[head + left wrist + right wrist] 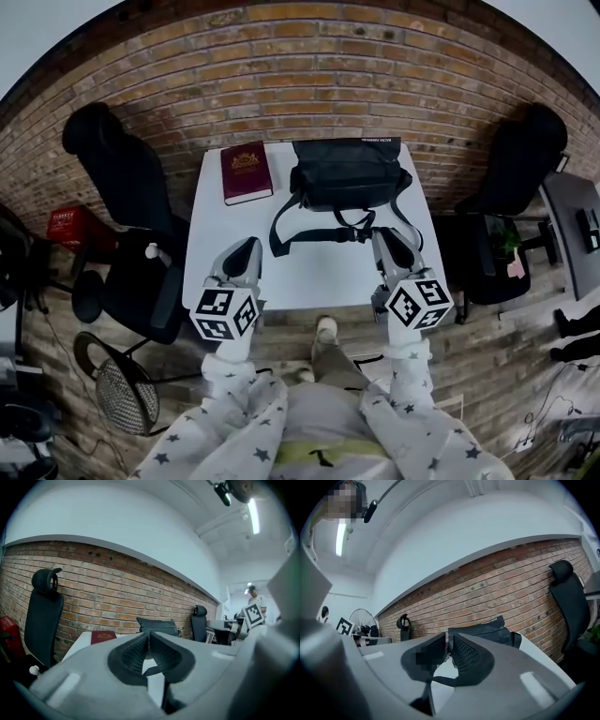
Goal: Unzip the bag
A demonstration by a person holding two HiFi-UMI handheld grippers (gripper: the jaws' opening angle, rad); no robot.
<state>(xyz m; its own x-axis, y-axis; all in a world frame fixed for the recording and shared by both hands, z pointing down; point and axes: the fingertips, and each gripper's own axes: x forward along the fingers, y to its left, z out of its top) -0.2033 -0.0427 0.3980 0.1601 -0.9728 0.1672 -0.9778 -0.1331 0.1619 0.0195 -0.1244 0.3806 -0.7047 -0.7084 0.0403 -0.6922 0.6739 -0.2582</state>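
Note:
A black bag [349,173] stands at the far middle of the white table [309,277], its strap [305,234] trailing toward me. The bag [157,626] shows beyond the left jaws, and the bag [485,629] beyond the right jaws, well ahead of both. My left gripper [248,248] hovers over the near left of the table, tips pressed together, empty. The left gripper [149,637] shows no gap in its own view. My right gripper [389,239] hangs near the strap's end with a thin slit between its tips. Nothing sits between the right gripper [449,644] jaws.
A dark red book [246,172] lies at the table's far left. Black office chairs [122,169] [525,159] flank the table. A red box [75,225] and a floor fan [122,394] sit at the left. A brick wall [300,66] runs behind.

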